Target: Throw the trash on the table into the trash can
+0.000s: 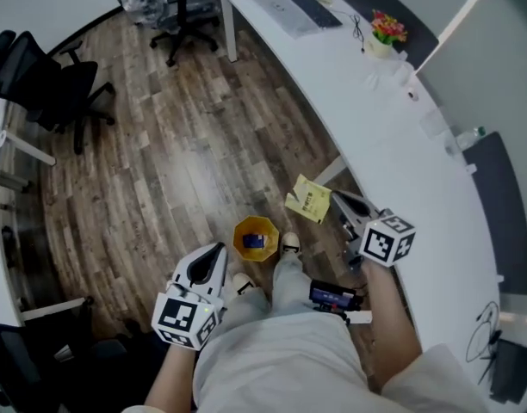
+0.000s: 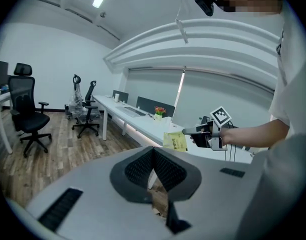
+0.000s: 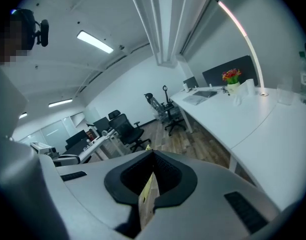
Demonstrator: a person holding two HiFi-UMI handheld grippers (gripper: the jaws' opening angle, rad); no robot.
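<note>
pinching a yellow packet [image 1: 308, 200] with illegible print, the right gripper [image 1: 334, 196]

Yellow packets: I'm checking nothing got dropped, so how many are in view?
1. The yellow packet is pinched in the right gripper, over the floor between desk and orange bin. Others may be hidden behind the person.

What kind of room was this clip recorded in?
Most likely an open-plan office: a long white desk carrying a keyboard, and black swivel chairs on a wood floor.
</note>
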